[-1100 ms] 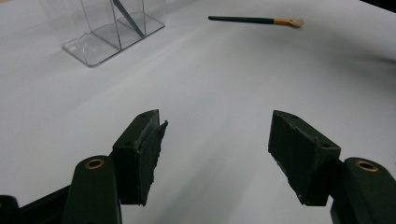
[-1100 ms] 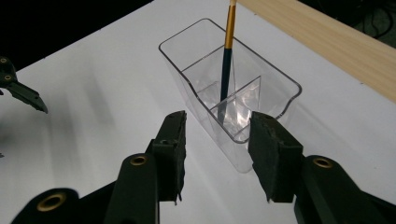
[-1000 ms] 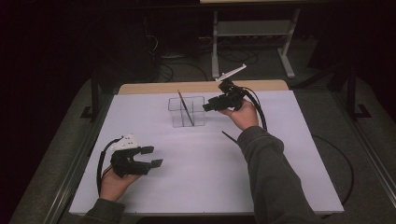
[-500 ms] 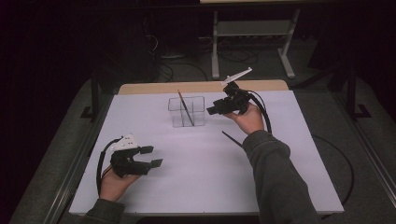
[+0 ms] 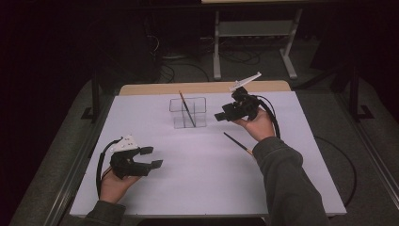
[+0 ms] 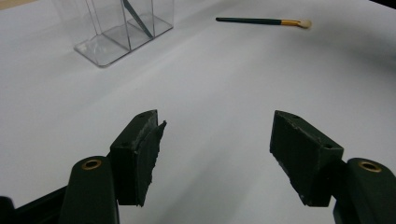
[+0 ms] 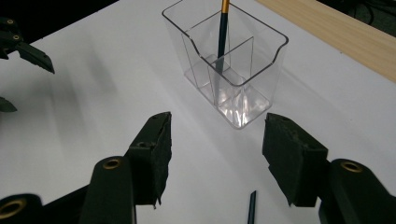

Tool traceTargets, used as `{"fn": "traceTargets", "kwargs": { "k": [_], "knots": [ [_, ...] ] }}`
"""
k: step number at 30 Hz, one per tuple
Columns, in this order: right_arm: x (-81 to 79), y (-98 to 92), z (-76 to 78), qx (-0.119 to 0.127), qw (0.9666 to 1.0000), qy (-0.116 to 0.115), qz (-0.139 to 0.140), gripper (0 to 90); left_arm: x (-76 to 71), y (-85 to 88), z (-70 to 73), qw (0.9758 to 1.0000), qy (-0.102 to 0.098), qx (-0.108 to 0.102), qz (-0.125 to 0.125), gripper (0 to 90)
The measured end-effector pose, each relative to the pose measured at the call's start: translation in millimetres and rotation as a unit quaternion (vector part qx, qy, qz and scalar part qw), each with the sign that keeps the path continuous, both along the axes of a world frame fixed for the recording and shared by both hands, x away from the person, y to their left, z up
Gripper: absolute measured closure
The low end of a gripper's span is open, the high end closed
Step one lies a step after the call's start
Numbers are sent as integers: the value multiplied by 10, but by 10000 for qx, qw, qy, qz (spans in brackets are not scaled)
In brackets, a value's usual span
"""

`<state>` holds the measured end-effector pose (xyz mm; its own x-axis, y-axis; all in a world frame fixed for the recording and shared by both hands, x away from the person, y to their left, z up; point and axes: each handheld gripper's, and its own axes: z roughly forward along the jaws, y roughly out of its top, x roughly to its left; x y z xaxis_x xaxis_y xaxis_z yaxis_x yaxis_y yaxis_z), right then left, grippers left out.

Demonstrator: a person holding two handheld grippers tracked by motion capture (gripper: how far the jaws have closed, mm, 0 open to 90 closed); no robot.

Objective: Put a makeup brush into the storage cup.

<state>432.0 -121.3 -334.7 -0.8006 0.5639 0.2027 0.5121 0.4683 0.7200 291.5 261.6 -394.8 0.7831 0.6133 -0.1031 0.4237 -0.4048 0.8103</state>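
I see my right hand-held gripper (image 5: 220, 116) at 3 o'clock of the clear plastic divided organizer (image 5: 188, 113), jaws just opening, empty. Dark slim brush (image 5: 187, 110) leans inside. Second dark brush (image 5: 237, 143) lies at 5 o'clock on the white tabletop (image 5: 207, 179). Left hand-held gripper (image 5: 151, 157) apart, empty.

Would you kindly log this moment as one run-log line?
right claw: empty, jaws just opening | left claw: open, empty | clear plastic divided holder: one dark-handled brush inside | second dark-handled brush: flat on white table

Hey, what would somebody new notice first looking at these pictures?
Probably the clear divided holder at the far middle of the white table, with one brush leaning inside it. A second brush lies flat to its right, near the right claw, whose jaws have just been opening, empty. The left claw hovers open at the near left.
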Motion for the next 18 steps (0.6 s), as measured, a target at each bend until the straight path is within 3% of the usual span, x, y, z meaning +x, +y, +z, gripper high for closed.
{"fn": "traceTargets", "kwargs": {
  "k": [18],
  "knots": [
    [-139, -166, 50, -13, 10000, -46, -66, 390, 6, -52, 1, 10000, -17, 47, -75, 317]
  ]
}}
